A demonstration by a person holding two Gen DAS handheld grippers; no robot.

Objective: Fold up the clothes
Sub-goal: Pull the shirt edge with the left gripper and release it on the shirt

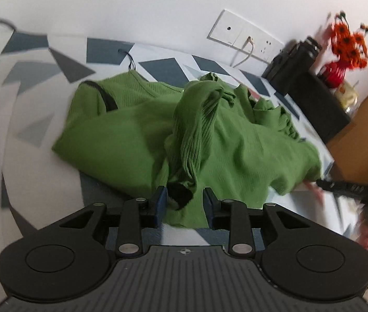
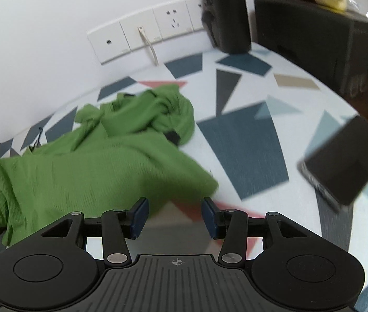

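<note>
White wall [image 2: 40, 26] is seen behind a table [image 2: 249, 140] covered in a cloth of grey, blue and pink triangles. At nine o'clock in the right wrist view, a green garment [image 2: 100, 163] is spread in a rumpled heap, a black-trimmed cuff lying on it toward the middle. In the left wrist view the same garment fills the centre. The left gripper [image 1: 185, 205] is parted, and a fold with a black cuff [image 1: 180, 193] is seen between its blue pads without being pressed. The right gripper [image 2: 175, 217] is likewise parted, its pads just beside the garment's near corner, nothing clamped. A dark phone [image 2: 345, 163] is seen at three o'clock, a black bottle [image 2: 227, 13] at twelve o'clock.
</note>
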